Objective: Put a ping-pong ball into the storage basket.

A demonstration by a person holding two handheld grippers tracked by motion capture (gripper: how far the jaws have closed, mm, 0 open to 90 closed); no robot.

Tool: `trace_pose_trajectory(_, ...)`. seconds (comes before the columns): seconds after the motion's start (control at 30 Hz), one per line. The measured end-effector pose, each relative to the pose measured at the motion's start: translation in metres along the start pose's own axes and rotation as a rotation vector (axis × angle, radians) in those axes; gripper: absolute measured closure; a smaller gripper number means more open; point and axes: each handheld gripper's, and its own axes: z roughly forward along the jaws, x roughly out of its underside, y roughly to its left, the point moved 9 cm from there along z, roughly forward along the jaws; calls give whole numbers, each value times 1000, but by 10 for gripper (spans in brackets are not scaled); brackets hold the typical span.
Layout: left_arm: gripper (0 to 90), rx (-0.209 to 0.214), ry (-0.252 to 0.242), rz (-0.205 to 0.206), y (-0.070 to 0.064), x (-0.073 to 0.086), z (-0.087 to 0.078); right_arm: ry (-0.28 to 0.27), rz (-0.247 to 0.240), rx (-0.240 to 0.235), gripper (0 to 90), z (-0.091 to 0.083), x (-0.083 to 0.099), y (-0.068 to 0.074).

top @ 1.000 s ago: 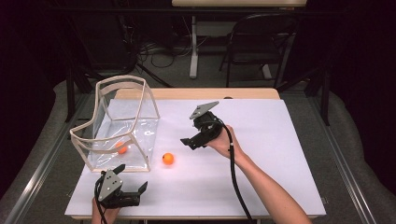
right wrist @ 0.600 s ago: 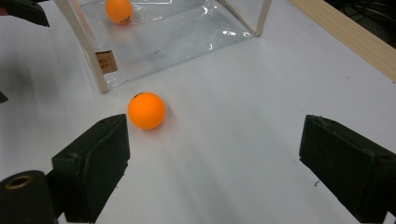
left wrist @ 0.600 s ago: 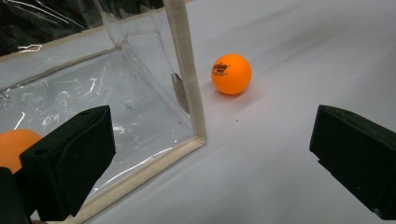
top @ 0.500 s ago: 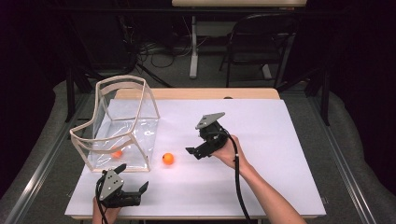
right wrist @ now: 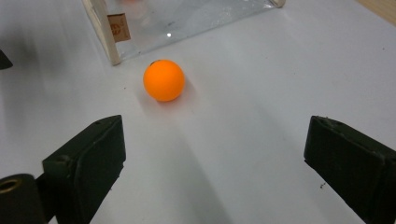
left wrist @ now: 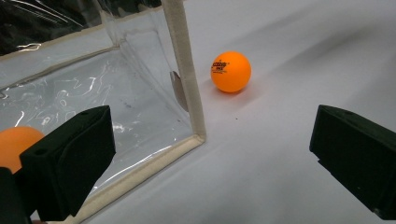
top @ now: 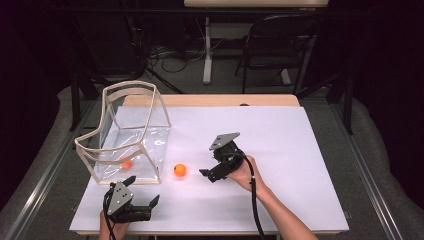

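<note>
At the near table edge, the left gripper (top: pixel 145 206) is held with its jaws spread wide and empty. Farther in, the right gripper (top: pixel 209 173) is likewise held agape, aimed at the small orange plastic ball (top: pixel 180 170) lying on the white table (top: pixel 300 150) just beside the clear, cream-trimmed plastic bag (top: pixel 127 132). A second orange ball (top: pixel 127 163) is seen inside that bag.

Open white counter (top: pixel 300 150) is seen all round the orange ball (top: pixel 179 170), so it can be reached from the right and the near side no problem. On its left, just beside it, the way is blocked by the clear bag (top: pixel 131 135) with its stiff cream edging.
</note>
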Motion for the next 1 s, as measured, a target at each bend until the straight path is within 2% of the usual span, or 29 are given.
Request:
trace_pose_trajectory(0.6,1,-6,3,-1,-1,2,-2,16,-2,1,42,7,19,10)
trace_pose_trajectory(1.0,1,-5,4,-2,-1,2,-3,27,-11,6,32,10,19,14)
